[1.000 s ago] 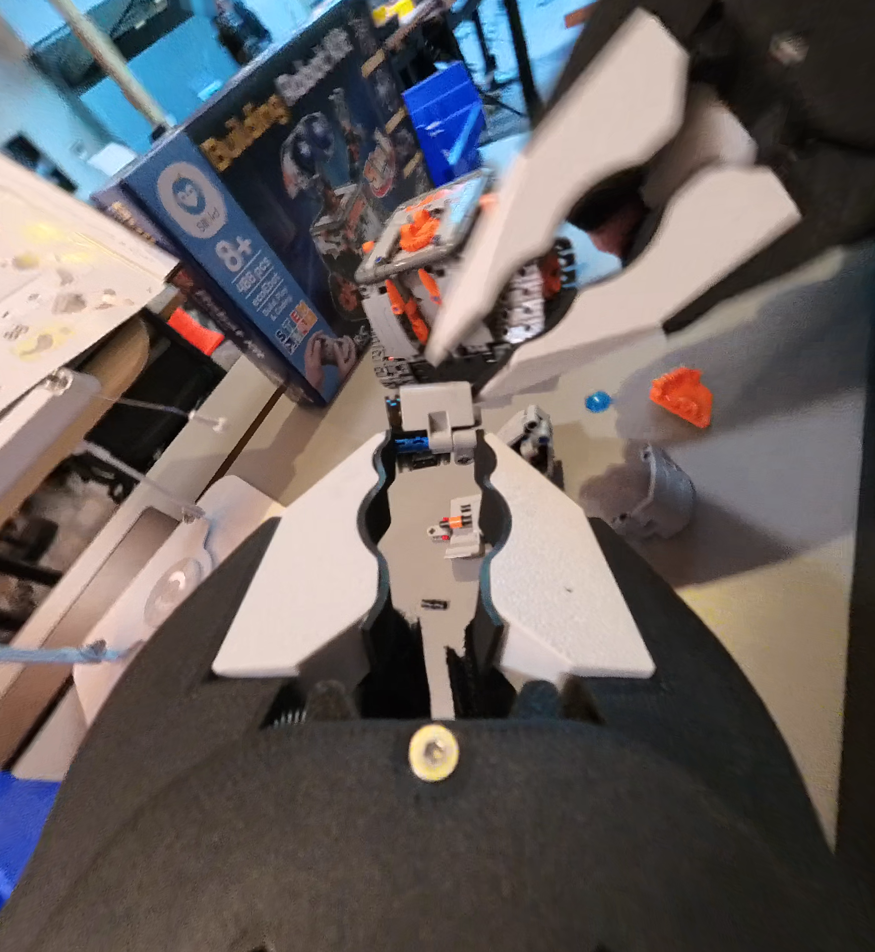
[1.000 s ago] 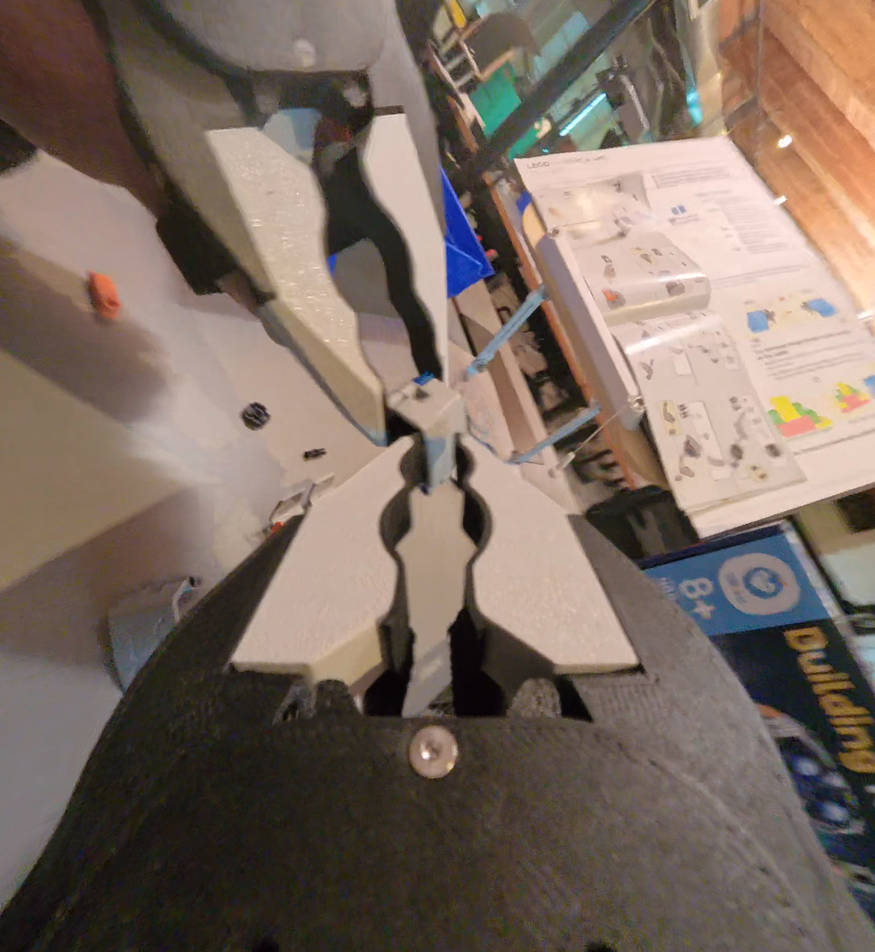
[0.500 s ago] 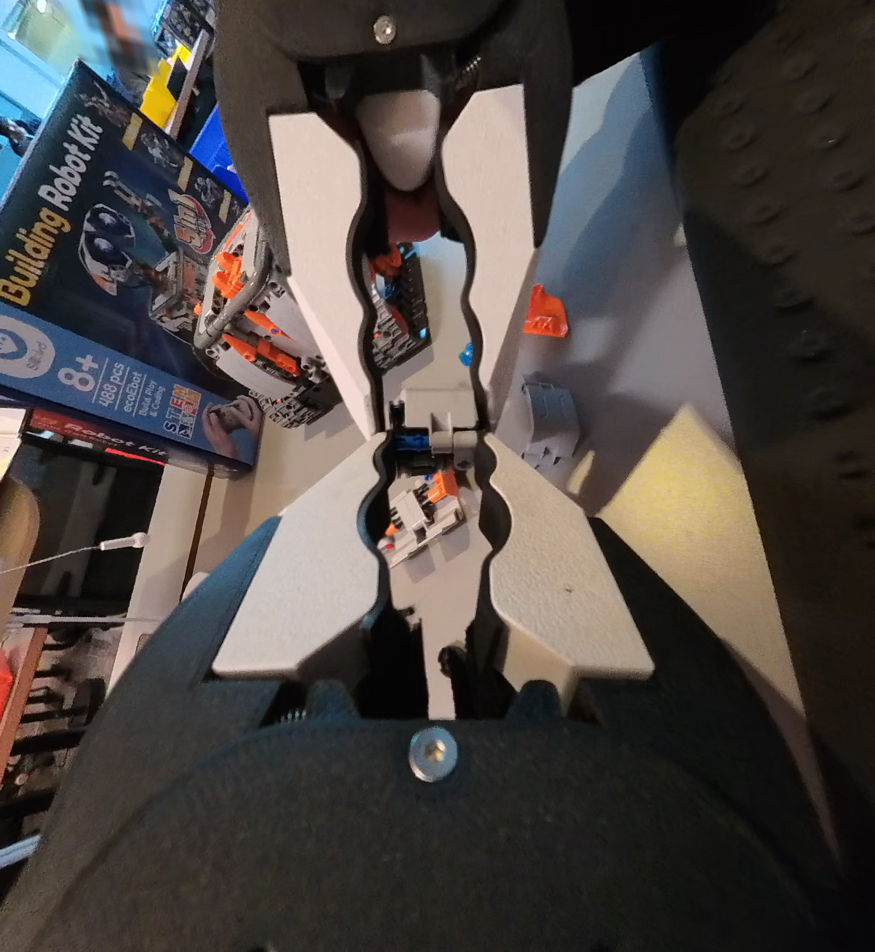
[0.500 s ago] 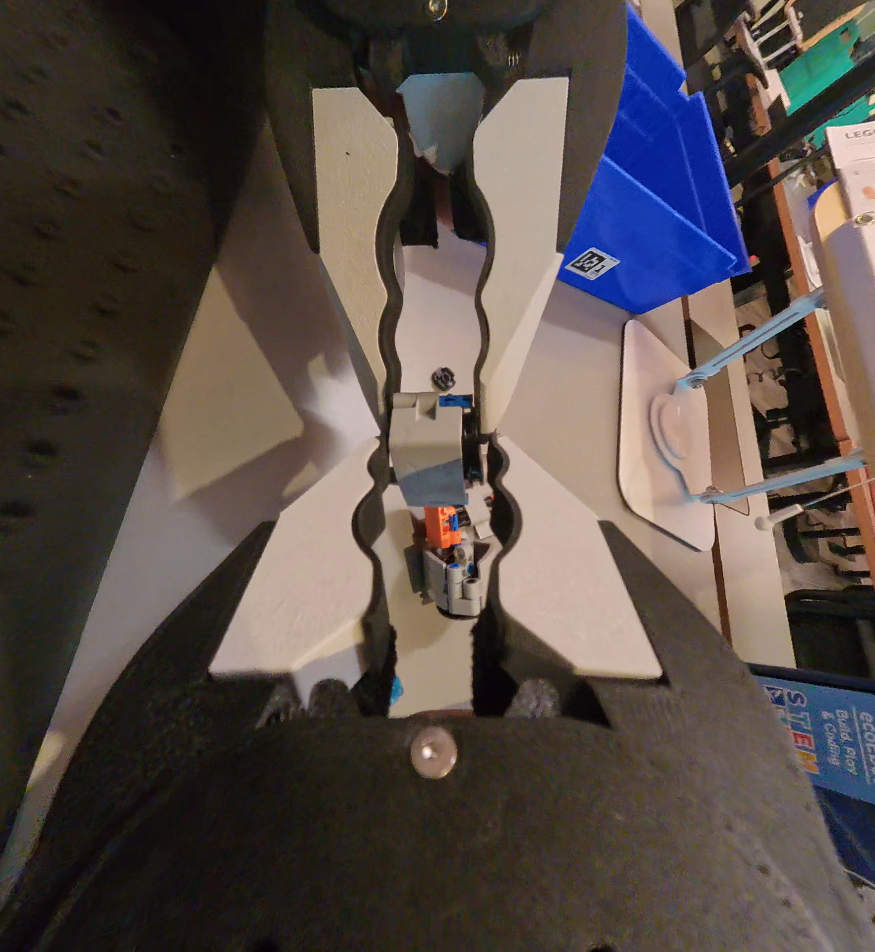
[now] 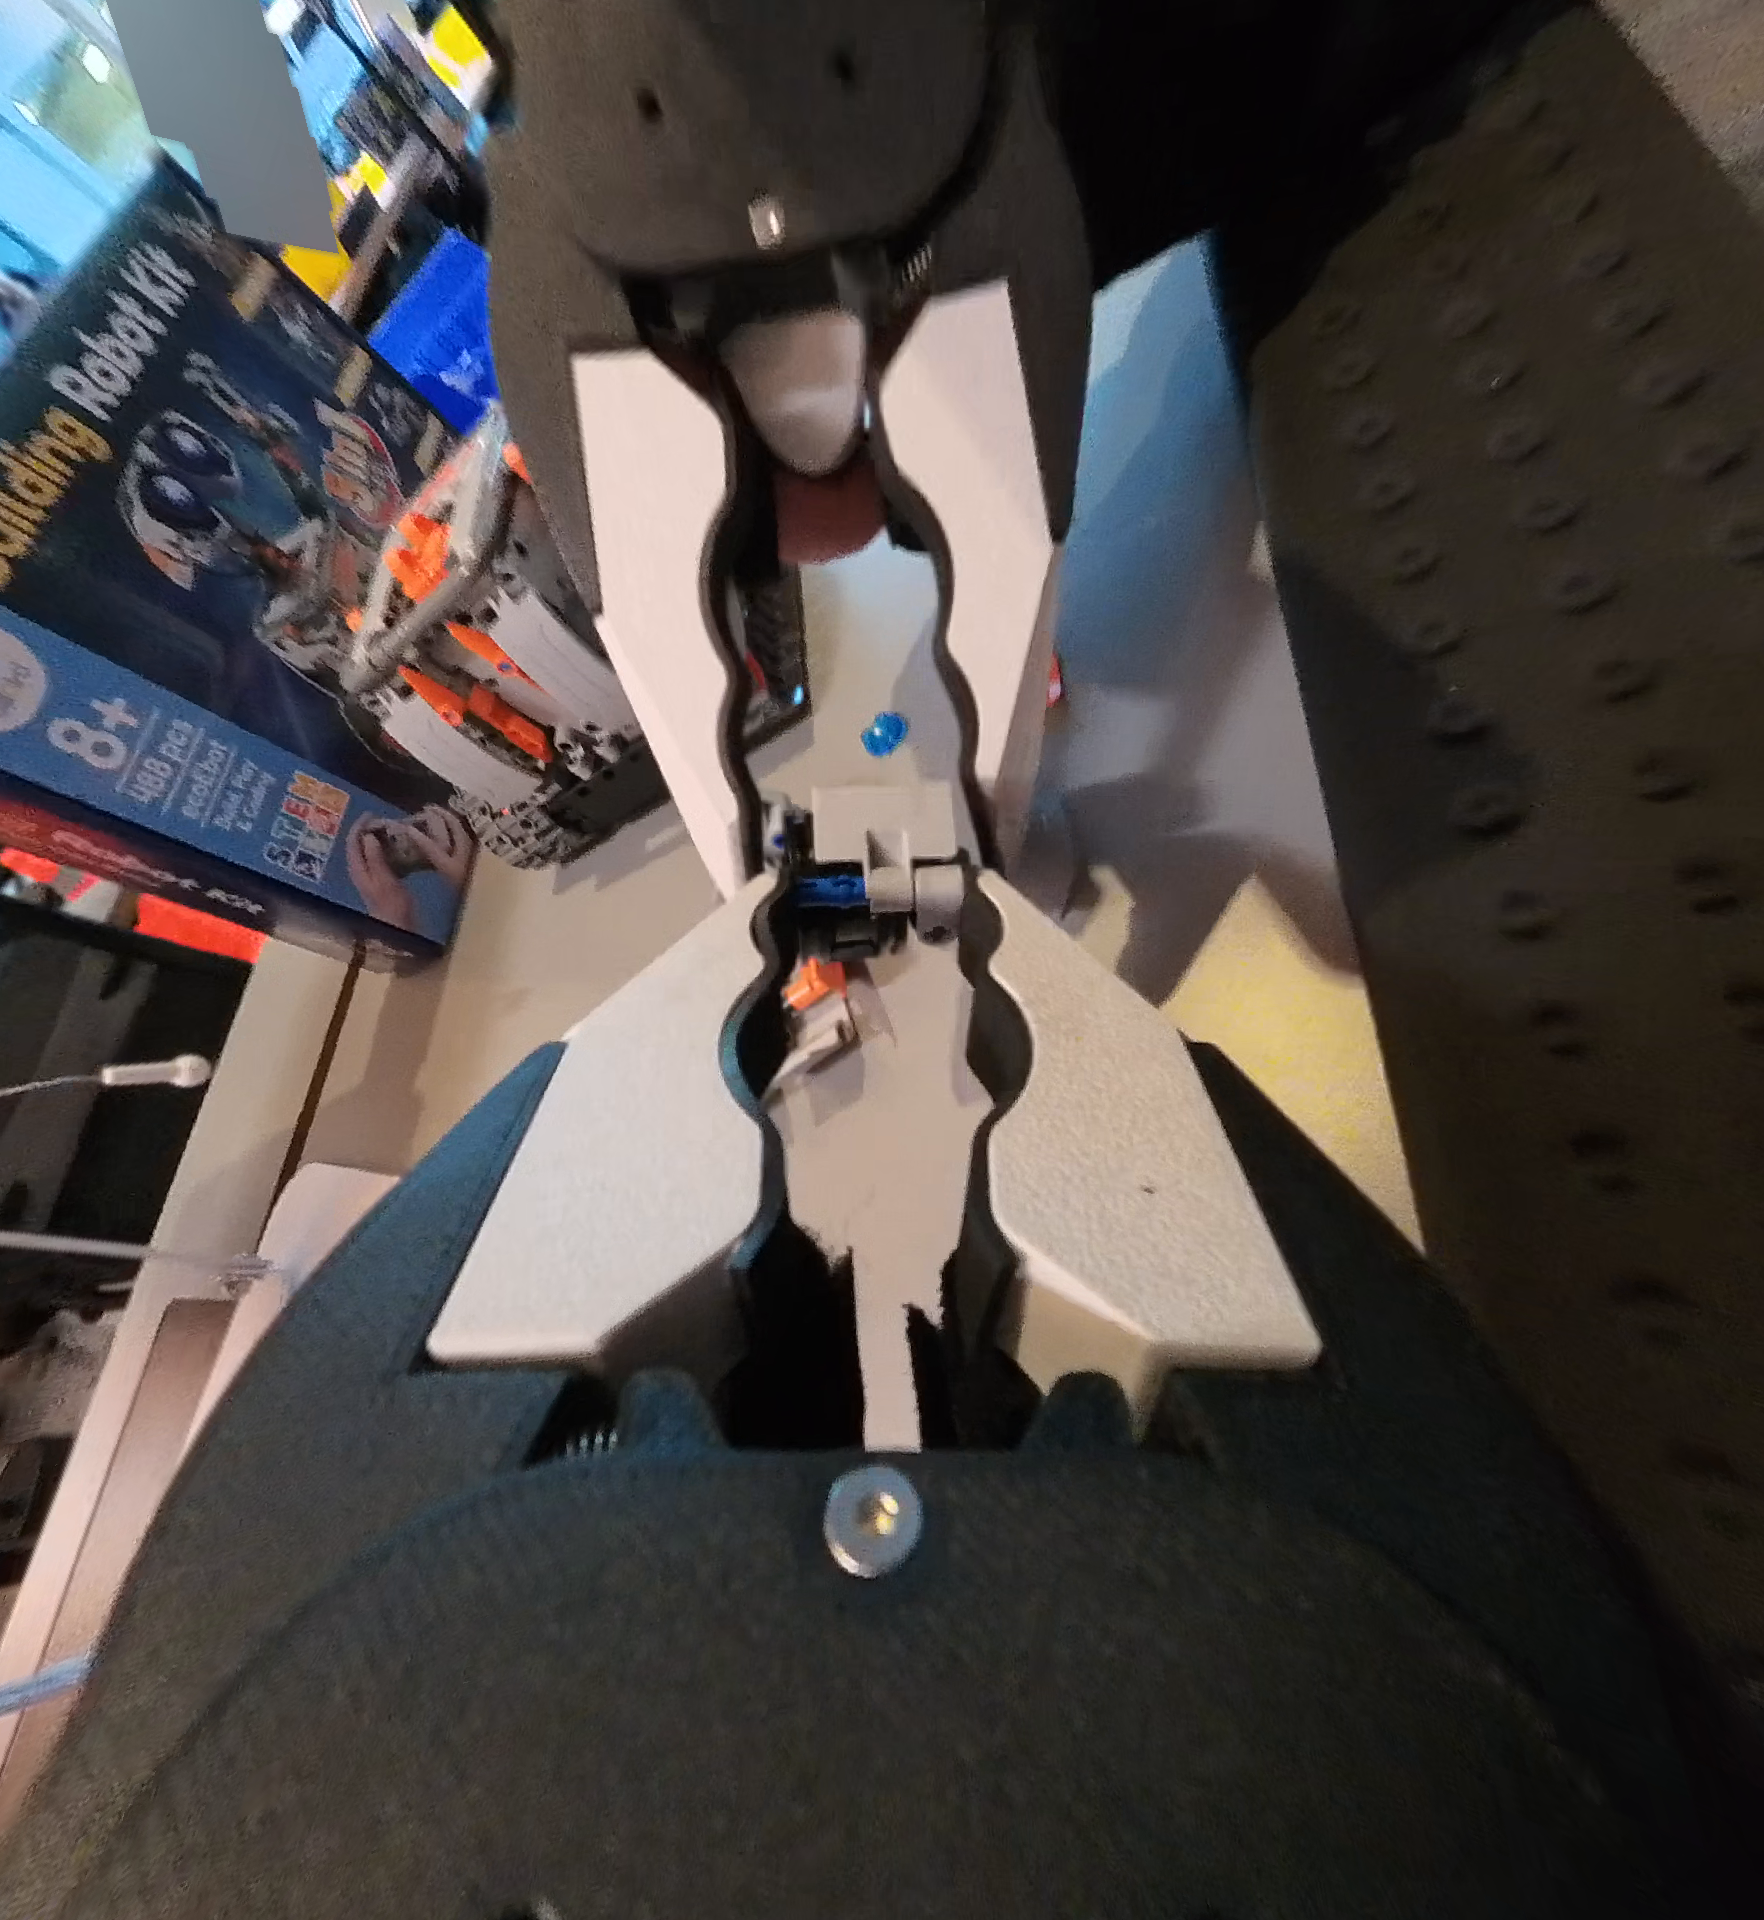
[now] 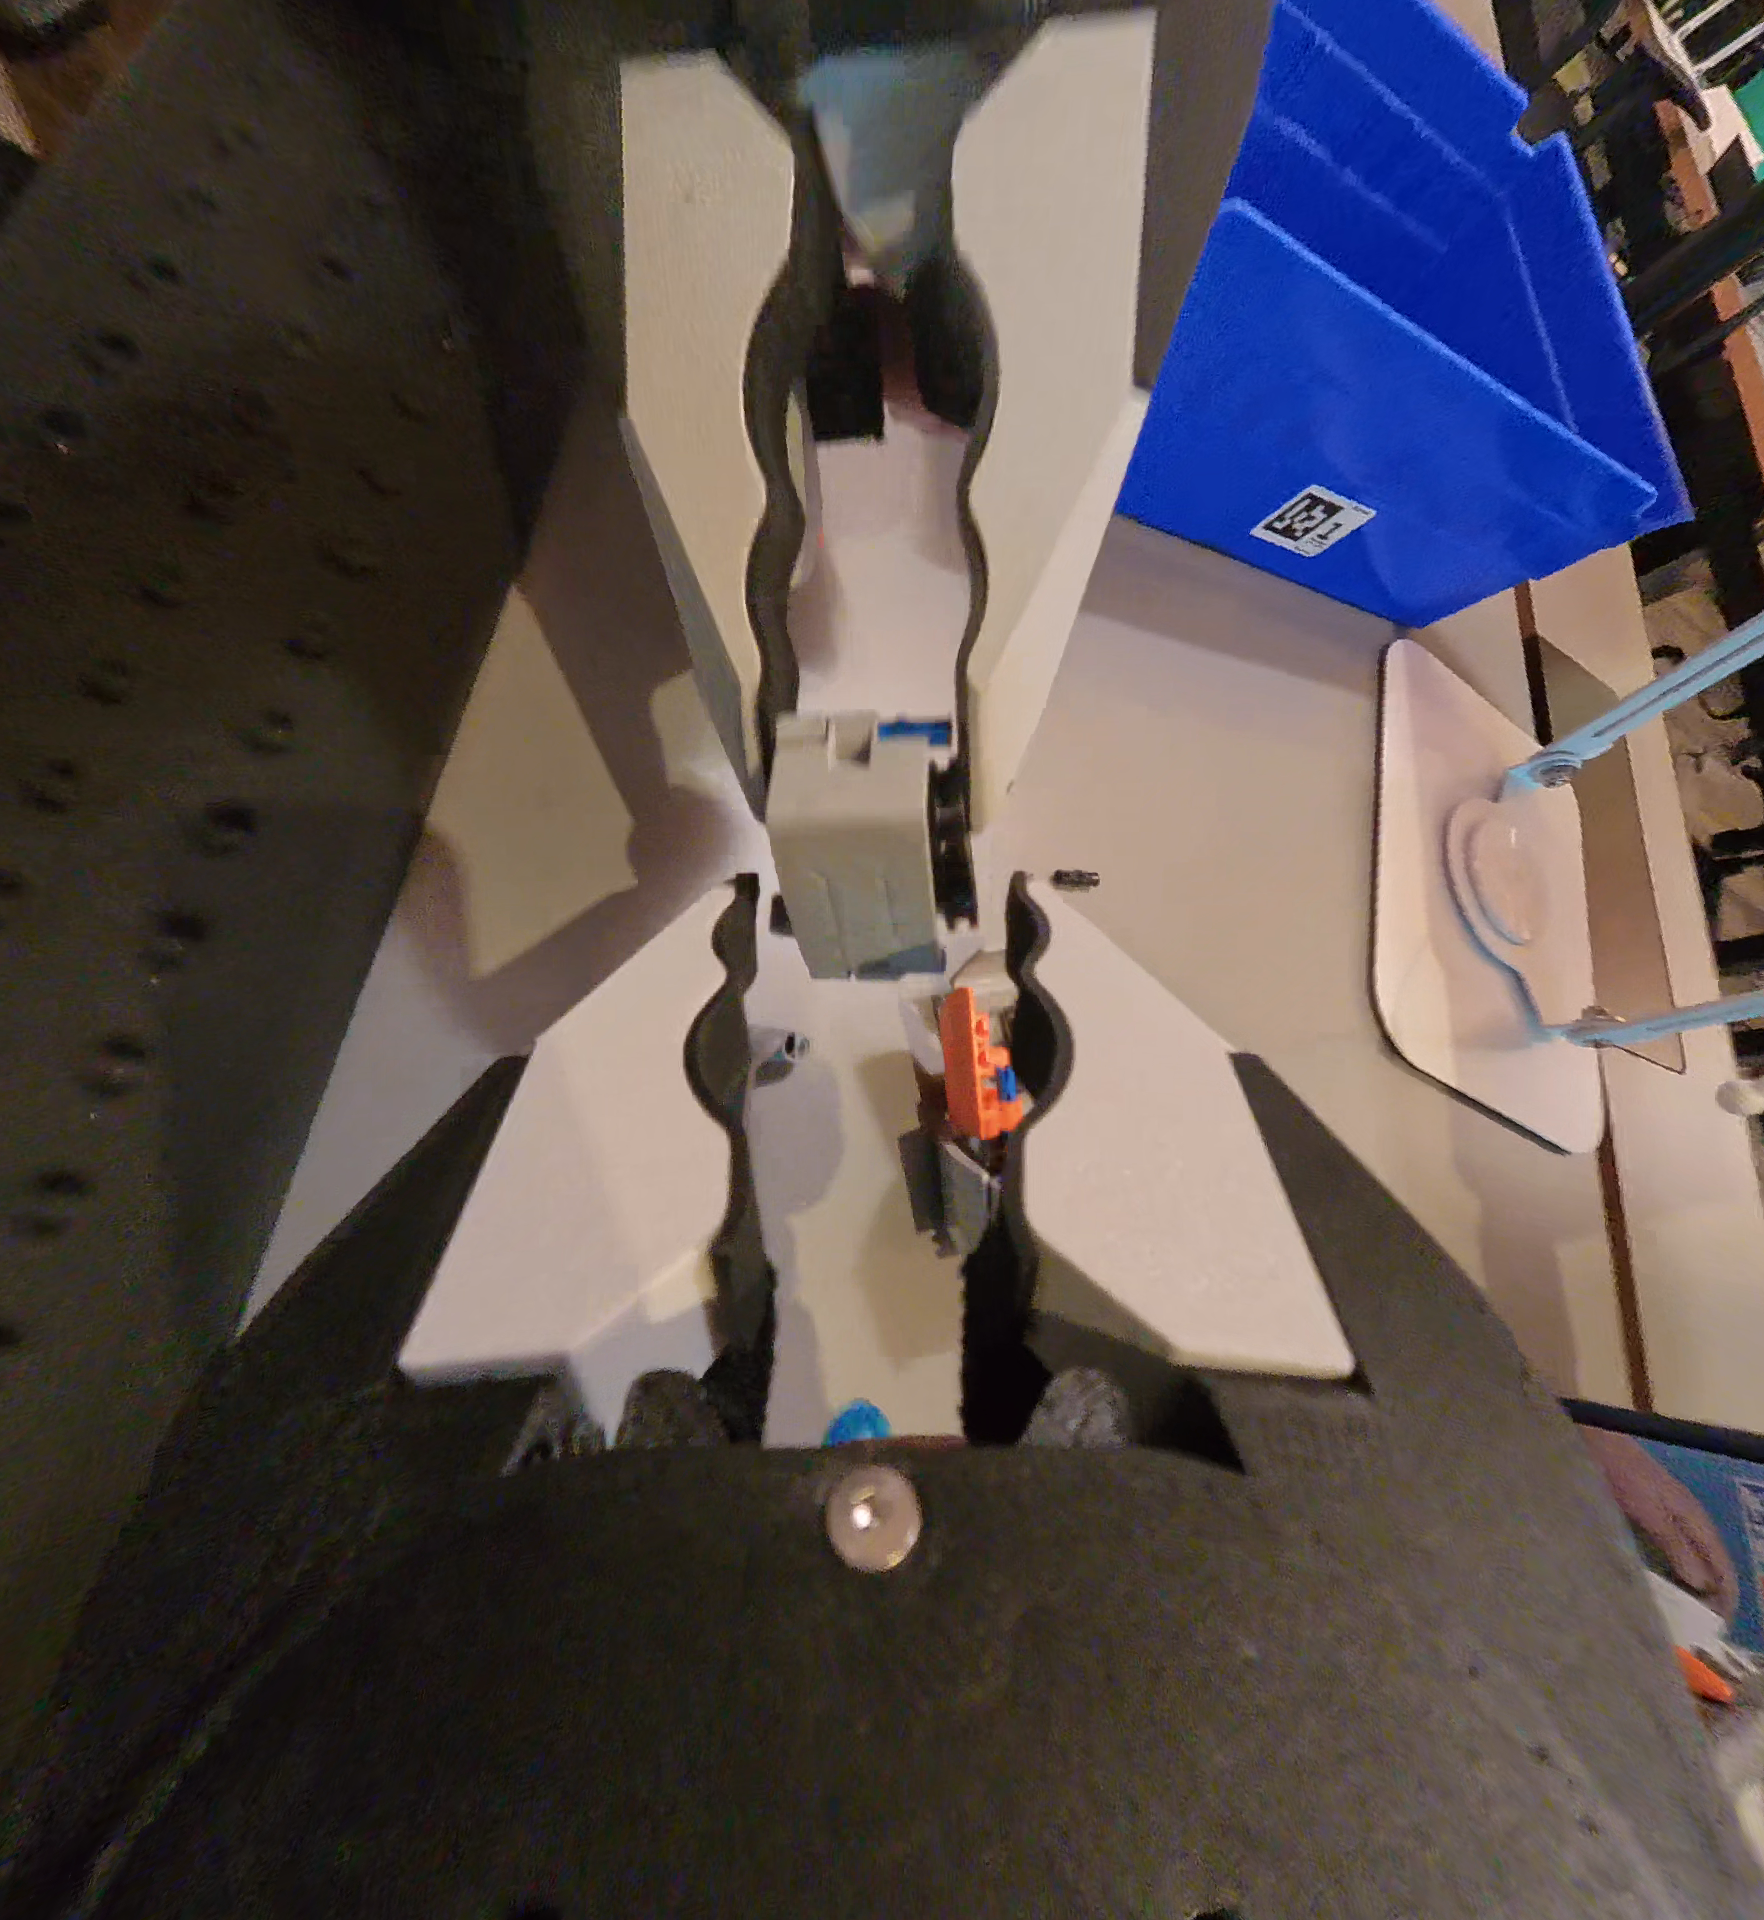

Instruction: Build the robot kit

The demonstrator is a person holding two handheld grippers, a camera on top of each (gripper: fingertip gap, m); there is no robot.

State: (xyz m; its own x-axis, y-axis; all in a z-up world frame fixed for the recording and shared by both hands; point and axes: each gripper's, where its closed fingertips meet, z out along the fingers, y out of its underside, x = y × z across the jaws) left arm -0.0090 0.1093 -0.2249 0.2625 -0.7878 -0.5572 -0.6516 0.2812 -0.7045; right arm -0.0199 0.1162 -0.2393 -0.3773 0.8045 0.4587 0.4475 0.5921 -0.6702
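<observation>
- The left claw (image 5: pixel 865 899) squeezes a small gray brick piece (image 5: pixel 899 883) at its tips. The right claw (image 5: pixel 862 800) points straight back at it, tip to tip. A firm, steady squeeze seems best.
- The right claw is a little open. The piece sits loose between its tips. An orange part (image 6: pixel 977 1060) lies below.

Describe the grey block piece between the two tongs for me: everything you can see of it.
The grey block is a small, boxy building-toy piece of matte light-grey plastic. It is held slightly tilted above the white table. A black toothed wheel sits on one side, and a blue pin sticks out at one end. The left tongs pinch that pin end. The right tongs flank the other end with gaps showing, apparently not gripping.
</observation>
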